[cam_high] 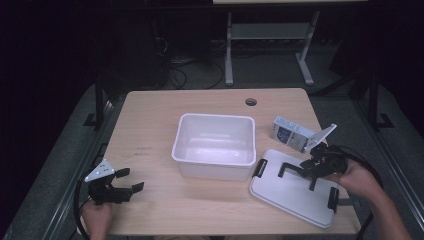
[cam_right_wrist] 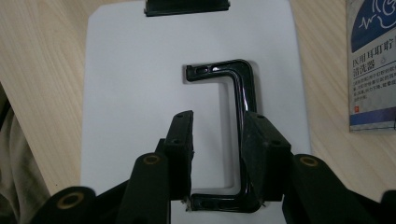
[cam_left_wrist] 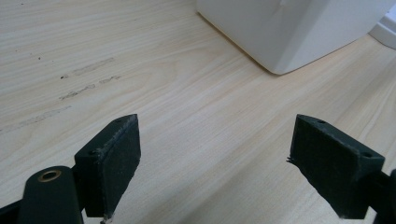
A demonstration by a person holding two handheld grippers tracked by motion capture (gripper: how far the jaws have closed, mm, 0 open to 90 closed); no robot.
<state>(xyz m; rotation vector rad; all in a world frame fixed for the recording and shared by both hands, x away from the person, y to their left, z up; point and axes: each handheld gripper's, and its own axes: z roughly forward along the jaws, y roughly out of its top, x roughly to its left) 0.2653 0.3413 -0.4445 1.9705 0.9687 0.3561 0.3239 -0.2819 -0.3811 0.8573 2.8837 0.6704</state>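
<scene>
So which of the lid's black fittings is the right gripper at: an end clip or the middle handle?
The middle handle: the right gripper has its jaws astride the long bar. The end clips sit at the lid's short edges, away from it.

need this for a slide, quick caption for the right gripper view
Right claw over the white lid, jaws slightly apart around its black handle, a printed box beside the lid on the wooden table.

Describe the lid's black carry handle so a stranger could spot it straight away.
Start at the white tub mid-table; the flat white lid lies to its right. The handle is the glossy black U-shaped bar at the lid's centre, unlike the short black clips on its ends.
</scene>
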